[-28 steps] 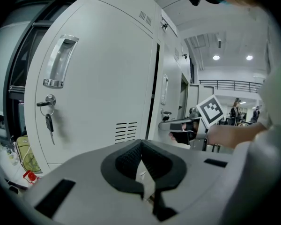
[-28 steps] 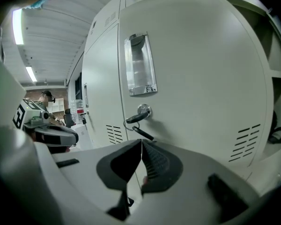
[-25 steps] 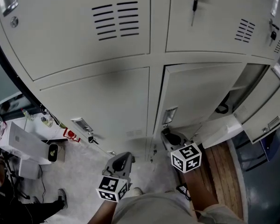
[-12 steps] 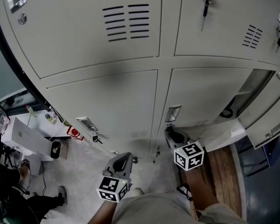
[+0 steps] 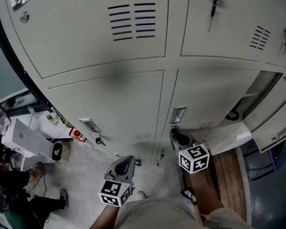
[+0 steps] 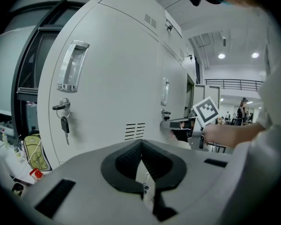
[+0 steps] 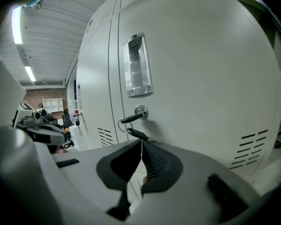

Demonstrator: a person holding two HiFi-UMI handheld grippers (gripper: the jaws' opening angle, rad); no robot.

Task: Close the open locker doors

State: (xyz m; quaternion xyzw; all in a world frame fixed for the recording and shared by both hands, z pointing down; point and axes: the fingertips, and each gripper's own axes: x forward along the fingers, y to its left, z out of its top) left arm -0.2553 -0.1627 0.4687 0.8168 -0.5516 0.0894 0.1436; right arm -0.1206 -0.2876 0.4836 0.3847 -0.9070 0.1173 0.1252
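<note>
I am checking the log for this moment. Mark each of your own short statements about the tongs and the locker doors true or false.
1. The left gripper has its tongs shut with nothing between them. True.
2. The right gripper has its tongs clamped on the key. False: the tongs are shut and empty, and the key sits in the lock just beyond them.
3. Every locker door in the head view is closed. False: the open door at the far right stands swung out.
4. The closed door facing the right gripper has a recessed handle above its lock. True.
</note>
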